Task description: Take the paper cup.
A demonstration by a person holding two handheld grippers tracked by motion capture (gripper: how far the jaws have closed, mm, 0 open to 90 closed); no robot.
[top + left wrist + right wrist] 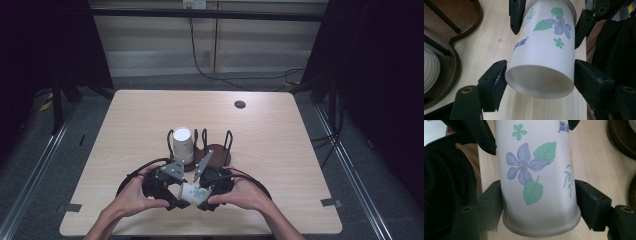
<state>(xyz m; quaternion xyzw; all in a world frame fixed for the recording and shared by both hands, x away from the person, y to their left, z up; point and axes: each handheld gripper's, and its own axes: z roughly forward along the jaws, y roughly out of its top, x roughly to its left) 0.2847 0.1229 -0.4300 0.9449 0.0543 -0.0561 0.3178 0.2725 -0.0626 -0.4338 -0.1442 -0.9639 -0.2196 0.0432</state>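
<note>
Altogether two cups are on view: a flowered cup (191, 192) held lying between the two grippers near the table's (125, 130) front edge, and a plain white cup (182, 145) standing upside down on the dark wooden rack (216, 151) just behind them. The rack is one piece with several thin black wire loops rising from it. Two hands come in from below, one on each gripper.

From above, the left gripper (172, 200) and the right gripper (205, 202) meet at the flowered cup, which shows there as a pale patch between them. The left gripper view looks into the cup's open mouth (540, 80); its jaws stand against the cup's sides near the rim, pressing on it, while the other gripper's jaws clasp the far end. That view also catches the ribbed side of the white cup (430, 70) on the rack's edge. The right gripper view shows the cup's closed base end (540, 225) nearest, the blue flower and green leaves plain on its wall, and its own jaws clamped on both sides there.
</note>
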